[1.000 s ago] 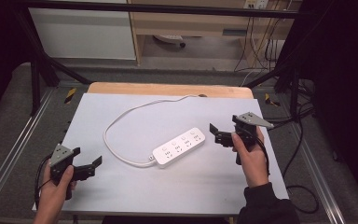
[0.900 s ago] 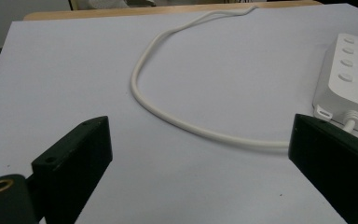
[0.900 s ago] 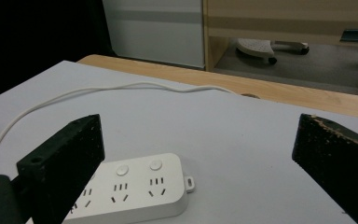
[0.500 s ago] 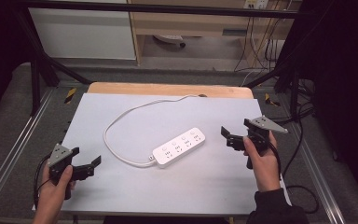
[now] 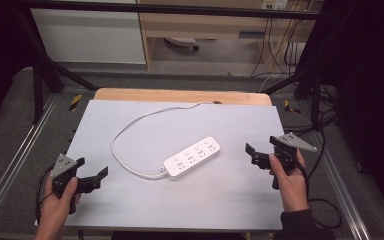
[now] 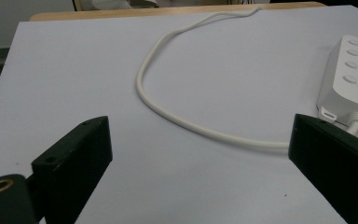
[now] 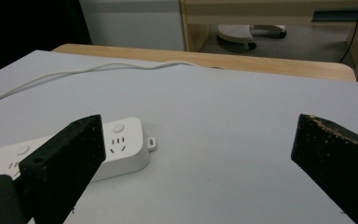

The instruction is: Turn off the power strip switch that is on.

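Your right tool, released and empty, lies nearer the power strip, which rests on the tabletop just off its left jaw, long axis pointing toward it; your left tool, also released, is farther.

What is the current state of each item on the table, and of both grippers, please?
Power strip: lying flat, sockets up, nothing plugged in, untouched.
Cord: attached to the strip, looped loosely, running off the far edge.
Left gripper: open, empty.
Right gripper: open, empty.
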The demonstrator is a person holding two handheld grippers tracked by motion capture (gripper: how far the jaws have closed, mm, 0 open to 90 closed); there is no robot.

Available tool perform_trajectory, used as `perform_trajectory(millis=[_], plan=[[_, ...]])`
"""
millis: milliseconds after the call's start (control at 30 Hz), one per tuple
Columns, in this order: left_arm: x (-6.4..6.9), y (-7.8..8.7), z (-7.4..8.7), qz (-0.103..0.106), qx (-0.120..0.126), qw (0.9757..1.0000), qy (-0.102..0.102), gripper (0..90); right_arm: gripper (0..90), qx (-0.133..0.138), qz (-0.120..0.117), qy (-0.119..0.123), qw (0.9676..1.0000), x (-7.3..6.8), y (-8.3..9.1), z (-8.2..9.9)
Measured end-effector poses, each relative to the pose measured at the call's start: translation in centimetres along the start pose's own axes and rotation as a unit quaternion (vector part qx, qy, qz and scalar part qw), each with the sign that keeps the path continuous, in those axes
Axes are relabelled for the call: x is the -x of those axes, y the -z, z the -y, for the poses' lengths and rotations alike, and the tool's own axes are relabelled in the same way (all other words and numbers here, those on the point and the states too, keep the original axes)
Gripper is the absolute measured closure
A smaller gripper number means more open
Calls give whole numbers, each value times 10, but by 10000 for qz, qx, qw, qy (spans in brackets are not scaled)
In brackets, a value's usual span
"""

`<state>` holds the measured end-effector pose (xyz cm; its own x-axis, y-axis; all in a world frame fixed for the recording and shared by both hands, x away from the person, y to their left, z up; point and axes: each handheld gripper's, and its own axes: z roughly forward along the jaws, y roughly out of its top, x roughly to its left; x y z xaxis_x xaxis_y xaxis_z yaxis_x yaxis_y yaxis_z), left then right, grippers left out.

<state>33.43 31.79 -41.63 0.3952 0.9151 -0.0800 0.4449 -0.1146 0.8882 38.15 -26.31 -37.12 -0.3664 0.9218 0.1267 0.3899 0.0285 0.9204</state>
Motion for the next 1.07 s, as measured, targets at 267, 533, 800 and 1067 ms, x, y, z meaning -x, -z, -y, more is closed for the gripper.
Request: perform_trajectory(millis=[267,533,800,1067], plan=[[0,0,0,-4,-3,10000,-2,59,38,-99,132,50,9999,10,6,13],[0,0,0,-9,-3,10000,33,59,36,-138,236,132,9995,16,9,35],[0,0,0,3,-13,10000,21,59,36,-151,219,196,9995,19,11,54],[1,0,0,1,-6,10000,-9,59,36,-446,25,248,9987,11,-1,67]])
